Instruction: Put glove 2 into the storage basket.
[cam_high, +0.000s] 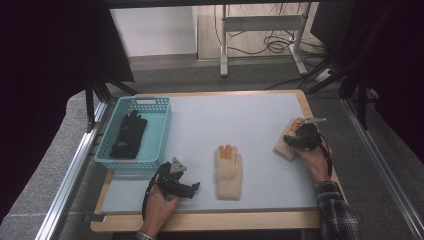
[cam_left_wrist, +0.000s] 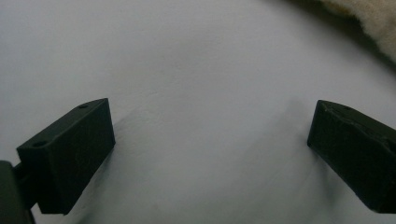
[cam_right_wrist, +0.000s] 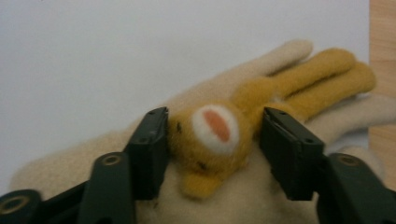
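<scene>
Right gripper (cam_right_wrist: 212, 140) is down over the cream glove with the yellow animal patch (cam_right_wrist: 219, 135), which lies at the right edge of the grey mat (cam_high: 250, 125), its fingertips just reaching onto the wooden bench border. The jaws stand half apart, one either side of the patch; the left pad looks to brush the fuzz, though I can't quite tell whether it presses, and the other stands clear, so nothing is gripped yet. Straddling the raised patch makes sense: it's the thickest bit of fabric to pinch. Over at the front-left of the mat, the left gripper (cam_high: 192, 187) lies low on the bare surface, jaws spread wide with nothing between them, seemingly parked while the other hand works. Its partner, the second cream glove (cam_high: 229, 172), lies flat near the front edge, middle of the mat, just beside that idle gripper. At the left edge sits the blue basket (cam_high: 150, 161), already holding black gloves (cam_high: 129, 135) laid lengthwise. My read: the cream ones are headed there next, and a pinch on the patch alone may let the glove droop.
</scene>
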